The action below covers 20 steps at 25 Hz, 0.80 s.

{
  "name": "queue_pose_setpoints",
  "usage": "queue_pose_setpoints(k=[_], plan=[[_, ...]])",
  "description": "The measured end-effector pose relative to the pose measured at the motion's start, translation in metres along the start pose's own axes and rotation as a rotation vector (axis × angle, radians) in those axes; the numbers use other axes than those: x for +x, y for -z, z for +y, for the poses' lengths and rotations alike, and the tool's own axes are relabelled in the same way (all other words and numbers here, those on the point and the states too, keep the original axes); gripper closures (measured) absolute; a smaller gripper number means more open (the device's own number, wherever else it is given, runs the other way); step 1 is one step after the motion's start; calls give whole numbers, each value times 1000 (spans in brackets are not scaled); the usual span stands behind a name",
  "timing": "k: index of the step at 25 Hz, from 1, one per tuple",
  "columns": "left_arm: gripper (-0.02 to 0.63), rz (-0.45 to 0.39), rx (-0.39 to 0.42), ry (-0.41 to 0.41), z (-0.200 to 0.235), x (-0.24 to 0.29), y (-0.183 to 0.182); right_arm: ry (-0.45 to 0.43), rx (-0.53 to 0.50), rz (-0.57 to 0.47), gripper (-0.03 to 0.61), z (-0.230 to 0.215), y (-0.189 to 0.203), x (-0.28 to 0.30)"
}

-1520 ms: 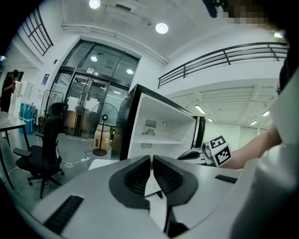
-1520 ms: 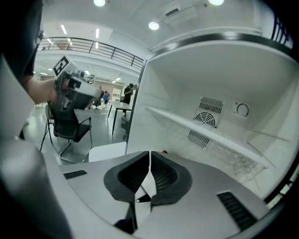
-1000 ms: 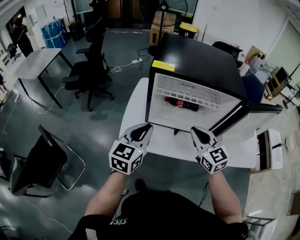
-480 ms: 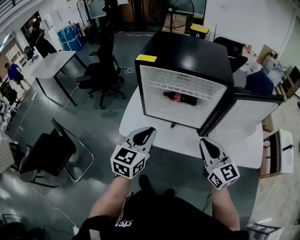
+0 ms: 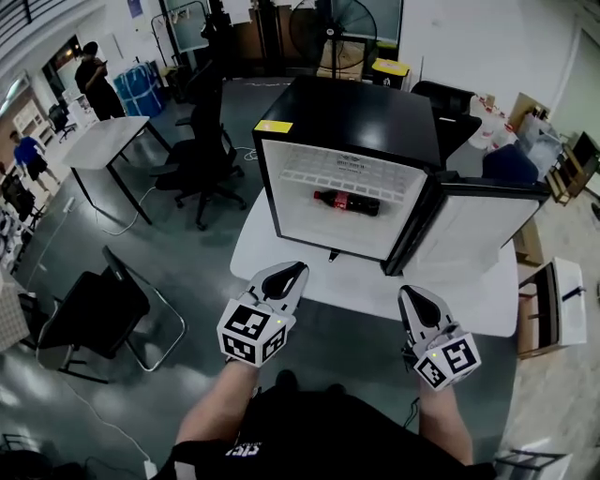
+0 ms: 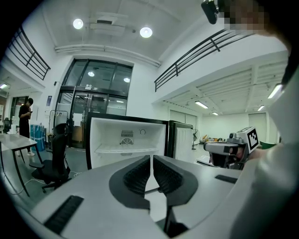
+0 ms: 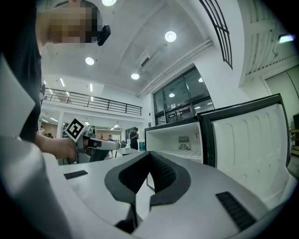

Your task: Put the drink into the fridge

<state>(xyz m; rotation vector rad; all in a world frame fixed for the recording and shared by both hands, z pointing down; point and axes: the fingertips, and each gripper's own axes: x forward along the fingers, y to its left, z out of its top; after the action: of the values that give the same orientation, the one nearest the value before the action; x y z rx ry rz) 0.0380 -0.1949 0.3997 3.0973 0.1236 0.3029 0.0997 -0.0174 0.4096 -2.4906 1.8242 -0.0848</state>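
A small black fridge (image 5: 366,112) stands on a white table (image 5: 281,262), its door (image 5: 478,225) swung open to the right. A dark drink bottle with a red label (image 5: 347,202) lies on its side on the shelf inside. Both grippers hang in front of the table's near edge, apart from the fridge. My left gripper (image 5: 289,273) is shut and holds nothing. My right gripper (image 5: 412,298) is shut and empty too. The open fridge (image 6: 125,142) fills the middle of the left gripper view, and the fridge (image 7: 180,140) shows beyond the jaws in the right gripper view.
Black office chairs (image 5: 202,150) and a grey table (image 5: 103,131) stand at the left, with a folding chair (image 5: 94,314) nearer. A person (image 5: 94,75) stands at the far left. A white cabinet (image 5: 553,305) sits at the right. A fan (image 5: 342,28) stands behind the fridge.
Both grippers have drawn back from the fridge toward the person's body, and the head view has pulled away, so the fridge sits farther off. The bottle stays on the shelf.
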Motion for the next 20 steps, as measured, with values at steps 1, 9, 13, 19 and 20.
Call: queue_pose_setpoints(k=[1,9,13,19,20], plan=[[580,-4,5,1,2,0,-2,1,-14,5,568,1,-1,0],[580,-45,46,0,36,-6,-25,5,-140,-5,568,11,-36,29],[580,-56,23,-1,50,-10,-24,49,-92,-38,568,9,-36,35],[580,-45,16,-10,70,-16,-17,49,-75,-4,568,20,-21,49],[580,-44,15,-12,73,-17,-16,46,-72,-7,568,21,-22,51]])
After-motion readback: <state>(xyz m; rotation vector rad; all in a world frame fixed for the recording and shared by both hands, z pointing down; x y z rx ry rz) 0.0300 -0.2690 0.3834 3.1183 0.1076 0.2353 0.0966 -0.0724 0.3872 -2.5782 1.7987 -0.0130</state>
